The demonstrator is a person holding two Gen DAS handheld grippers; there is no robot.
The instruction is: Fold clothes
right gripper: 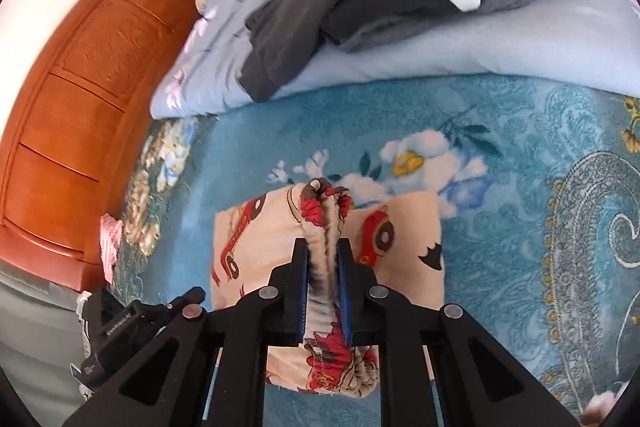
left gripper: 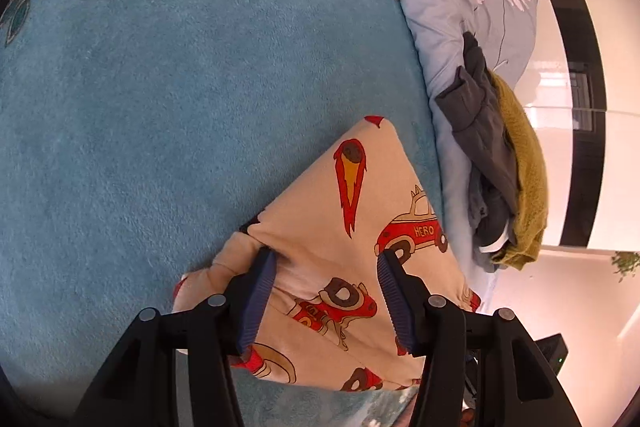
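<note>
right gripper (right gripper: 323,259) clamped on bunched waistband of printed pyjamas (right gripper: 400,239); left gripper (left gripper: 326,263) wide open above cloth, gripping nothing. advise laying the fold flat on the blanket (left gripper: 160,87), edges aligned.

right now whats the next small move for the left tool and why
Probably close the left tool on the car-print garment: it is open over the fabric, while the right tool already clamps a bunched edge, so both ends could be lifted for folding.
</note>
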